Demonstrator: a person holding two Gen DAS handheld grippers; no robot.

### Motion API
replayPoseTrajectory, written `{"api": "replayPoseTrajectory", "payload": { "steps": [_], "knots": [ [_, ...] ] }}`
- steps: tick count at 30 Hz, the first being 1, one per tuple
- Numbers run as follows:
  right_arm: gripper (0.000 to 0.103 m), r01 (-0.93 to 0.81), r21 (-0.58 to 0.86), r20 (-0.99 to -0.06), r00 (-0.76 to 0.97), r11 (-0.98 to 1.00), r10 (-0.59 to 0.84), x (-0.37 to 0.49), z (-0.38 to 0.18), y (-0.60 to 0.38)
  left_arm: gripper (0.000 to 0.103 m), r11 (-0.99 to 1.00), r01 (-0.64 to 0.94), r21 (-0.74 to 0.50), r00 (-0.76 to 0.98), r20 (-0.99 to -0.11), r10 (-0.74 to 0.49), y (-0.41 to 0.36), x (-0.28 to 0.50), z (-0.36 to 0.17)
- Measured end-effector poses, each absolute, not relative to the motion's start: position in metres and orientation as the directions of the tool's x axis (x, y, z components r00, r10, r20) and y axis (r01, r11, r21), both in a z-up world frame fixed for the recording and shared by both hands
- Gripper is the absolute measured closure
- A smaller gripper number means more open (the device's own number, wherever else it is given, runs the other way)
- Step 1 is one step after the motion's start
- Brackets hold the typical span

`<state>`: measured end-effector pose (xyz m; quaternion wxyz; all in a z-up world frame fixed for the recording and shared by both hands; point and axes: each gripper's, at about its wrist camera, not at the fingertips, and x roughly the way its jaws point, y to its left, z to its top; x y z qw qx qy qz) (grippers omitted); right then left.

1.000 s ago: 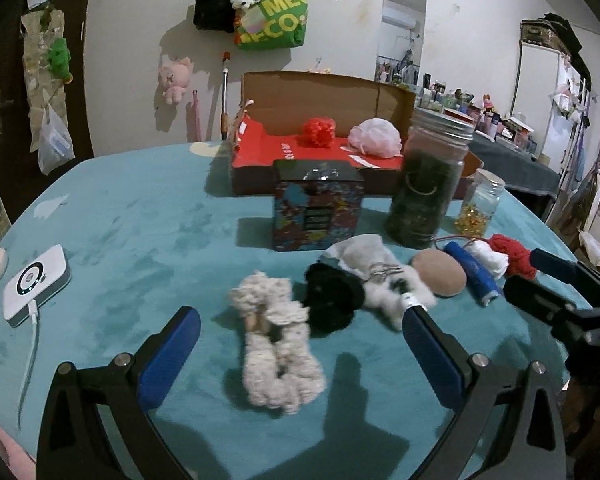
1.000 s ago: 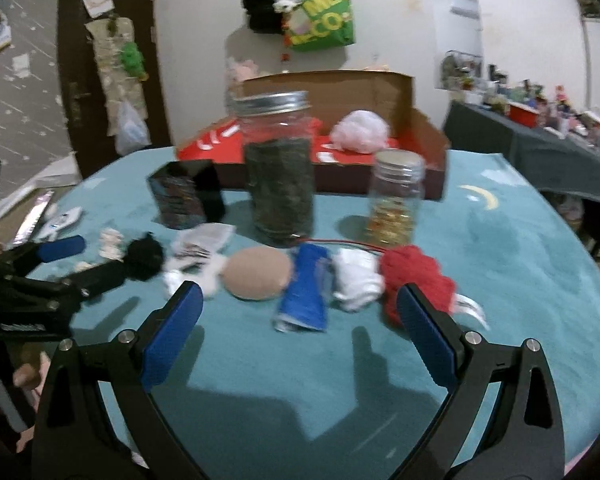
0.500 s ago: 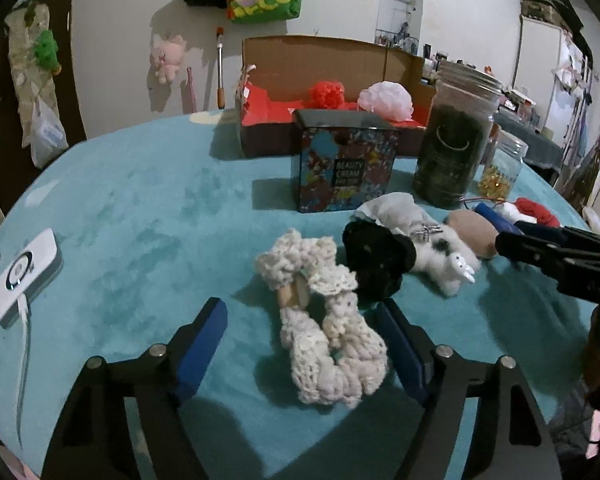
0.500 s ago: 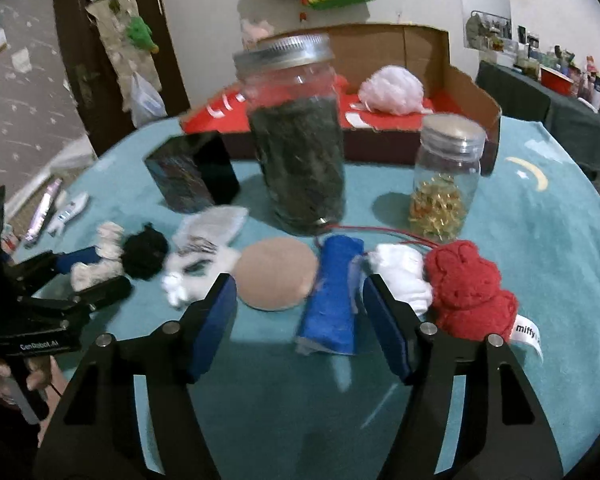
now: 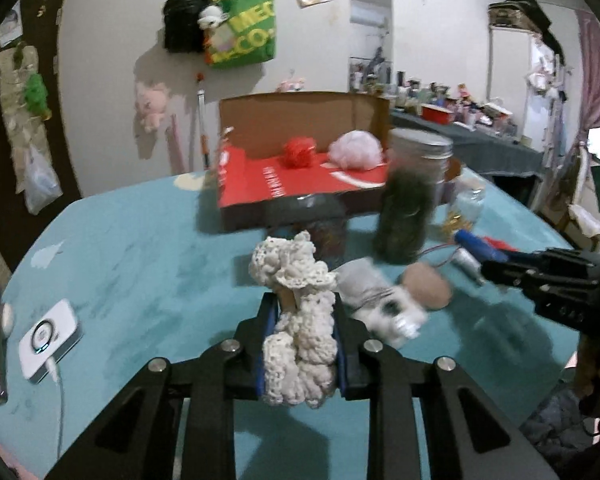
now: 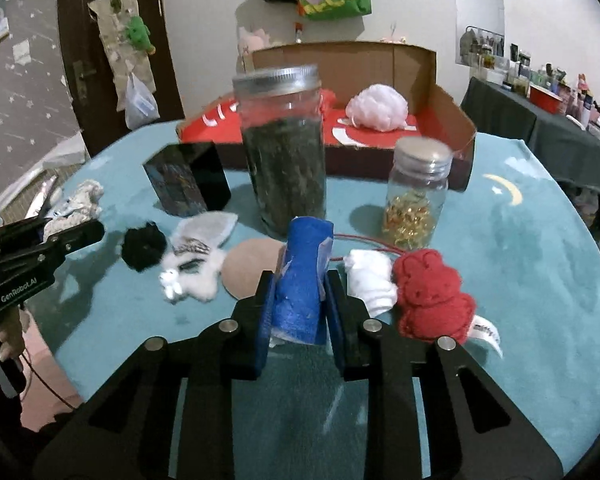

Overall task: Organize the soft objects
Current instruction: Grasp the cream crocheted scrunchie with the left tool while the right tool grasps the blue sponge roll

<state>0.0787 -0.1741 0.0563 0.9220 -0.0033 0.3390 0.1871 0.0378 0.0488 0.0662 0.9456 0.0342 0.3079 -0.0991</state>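
cream scrunchie (image 5: pixel 300 320), blue roll (image 6: pixel 302 284), both gripped

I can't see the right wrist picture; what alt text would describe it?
Black tongs squeeze a blue rolled cloth above a teal table. Around it lie a red plush, white sock and tan pad; behind stand two jars and an open cardboard box.
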Motion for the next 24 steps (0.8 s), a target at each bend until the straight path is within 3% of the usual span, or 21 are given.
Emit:
{"api": "replayPoseTrajectory", "payload": {
  "steps": [6, 13, 24],
  "knots": [
    [0.080, -0.365, 0.150, -0.606, 0.700, 0.919, 0.377, 0.076, 0.067, -0.180, 0.077, 0.935, 0.344, -0.089, 0.728, -0.604, -0.325, 0.015, 0.055, 0.063],
    [0.080, -0.397, 0.163, -0.608, 0.680, 0.903, 0.409, 0.076, 0.068, -0.180, 0.077, 0.893, 0.428, -0.139, 0.662, -0.625, -0.415, -0.015, 0.077, 0.057],
    [0.080, -0.432, 0.184, -0.621, 0.646, 0.883, 0.445, 0.085, 0.061, -0.181, 0.077, 0.883, 0.446, -0.150, 0.631, -0.647, -0.428, -0.026, 0.087, 0.051]
  ]
}}
